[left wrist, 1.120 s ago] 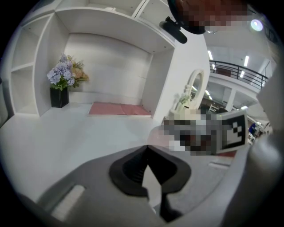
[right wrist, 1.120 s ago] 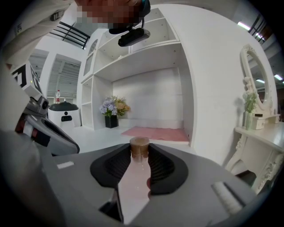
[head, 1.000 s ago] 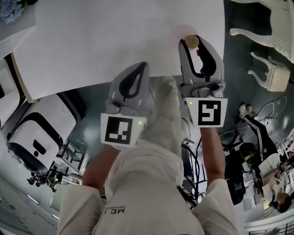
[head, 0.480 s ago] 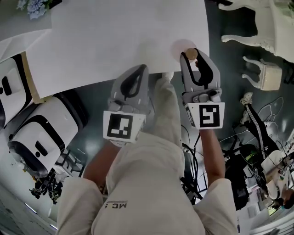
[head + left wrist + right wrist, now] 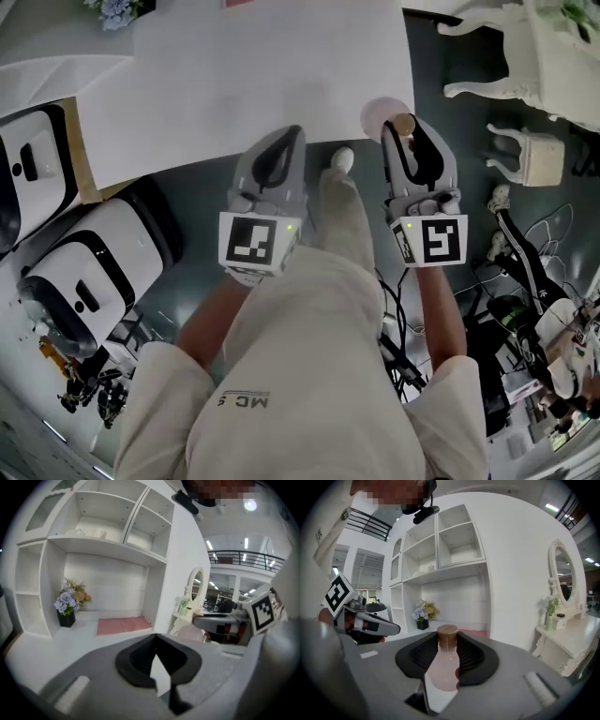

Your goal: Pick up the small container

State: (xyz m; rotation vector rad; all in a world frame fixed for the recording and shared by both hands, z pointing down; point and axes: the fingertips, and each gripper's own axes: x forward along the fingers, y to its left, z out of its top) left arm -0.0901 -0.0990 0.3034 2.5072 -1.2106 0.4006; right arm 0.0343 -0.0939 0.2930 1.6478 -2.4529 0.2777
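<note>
My right tool [image 5: 447, 640] pinches the small container [image 5: 444, 667]. The ribbed black pads press on either side of its upper part, and its pale pink, flask-shaped body widens below them. A brown cork stopper [image 5: 447, 633] tops it, level with the tool's tips, and the container stands upright in the grip. Seen from my head, it sits at the near right edge of the white bench [image 5: 234, 84]. I cannot tell whether its base rests on the bench or hangs just clear.

My left tool [image 5: 156, 644] is pressed together with nothing in it; only a thin sliver of white shows past the pads. It is beside the right one but apart from it, its tips over the bench's near edge, and my trouser leg [image 5: 342, 216] runs between the two.

Farther out, at the back of the bench, a white shelf unit [image 5: 440, 550] rises. Flowers [image 5: 423, 613] in a dark pot and a pink mat [image 5: 123, 625] sit at its foot. To the right is a white dressing table [image 5: 565, 639] with an oval mirror [image 5: 562, 581].
</note>
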